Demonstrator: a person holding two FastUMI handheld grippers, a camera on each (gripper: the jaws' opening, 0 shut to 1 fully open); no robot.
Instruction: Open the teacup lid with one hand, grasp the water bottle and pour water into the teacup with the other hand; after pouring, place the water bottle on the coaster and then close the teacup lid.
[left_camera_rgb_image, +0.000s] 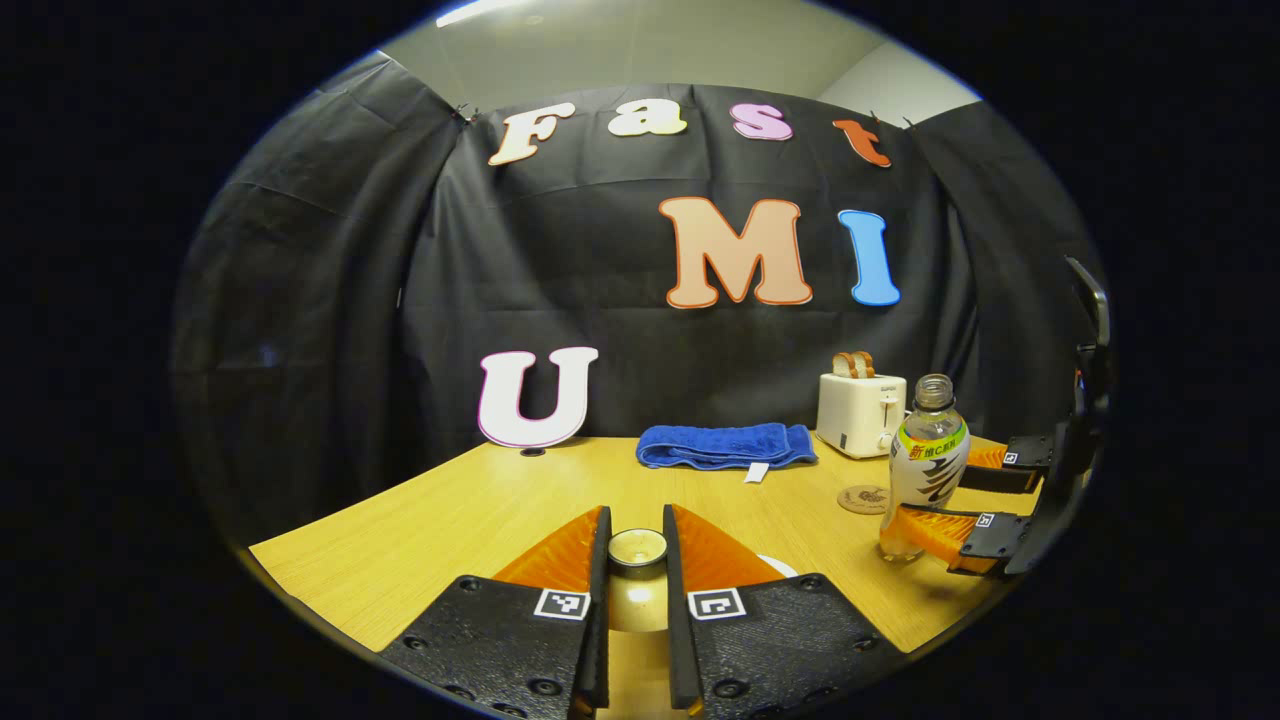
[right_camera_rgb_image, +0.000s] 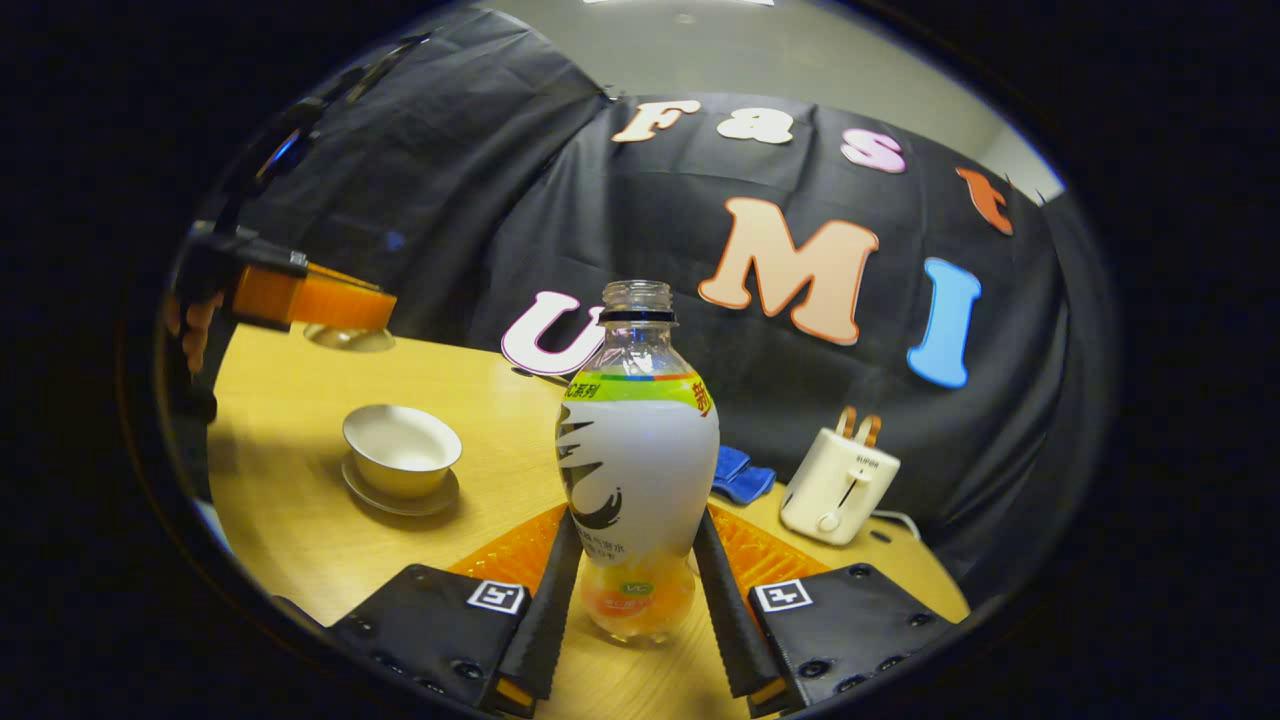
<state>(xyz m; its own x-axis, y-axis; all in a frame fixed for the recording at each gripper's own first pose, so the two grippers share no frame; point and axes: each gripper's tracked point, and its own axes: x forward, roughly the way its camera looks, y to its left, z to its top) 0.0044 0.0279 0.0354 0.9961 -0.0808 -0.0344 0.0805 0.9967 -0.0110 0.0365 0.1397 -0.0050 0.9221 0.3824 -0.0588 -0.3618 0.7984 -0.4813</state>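
Holding the lid (left_camera_rgb_image: 637, 549) clamped in the left gripper (left_camera_rgb_image: 637, 590), keep it aside — right gripper (right_camera_rgb_image: 632, 590), clamped on the bottle (right_camera_rgb_image: 634, 470), should tilt slowly over the cup (right_camera_rgb_image: 402, 450).

Dim booth, overhead light, fisheye-warped edges

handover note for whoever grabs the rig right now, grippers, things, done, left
Left gripper: shut on the lid, held up off the cup.
Right gripper: shut on the bottle, upright, cap off, its base at or just above the table; I cannot tell which.
Cup: open on its saucer, left of the bottle in the right gripper view.
Coaster: bare, just behind the bottle in the left gripper view.
Done: lid off, bottle gripped.
Left: pour into the cup, set the bottle on the coaster, put the lid back.
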